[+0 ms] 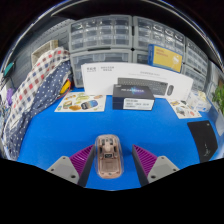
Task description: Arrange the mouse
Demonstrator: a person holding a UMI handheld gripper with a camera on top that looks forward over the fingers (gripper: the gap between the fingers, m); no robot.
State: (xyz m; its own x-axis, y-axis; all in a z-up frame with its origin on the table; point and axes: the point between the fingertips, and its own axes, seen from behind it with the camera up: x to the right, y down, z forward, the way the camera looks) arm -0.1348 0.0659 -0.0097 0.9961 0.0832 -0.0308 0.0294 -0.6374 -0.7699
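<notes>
Blue tabletop [60,135] holds a translucent pinkish mouse [107,157] between the open gripper [108,163] fingers, a gap visible either side, so closing off-centre could likely nudge or twist the mouse instead of gripping it.

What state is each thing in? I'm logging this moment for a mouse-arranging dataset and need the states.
gripper: open, a gap shows at each side of the mouse.
mouse: upright, resting on the blue table between the fingers.
blue table: bears the mouse and boxes.
black box: closed, lying flat beyond the mouse.
drawer units: drawers shut.
</notes>
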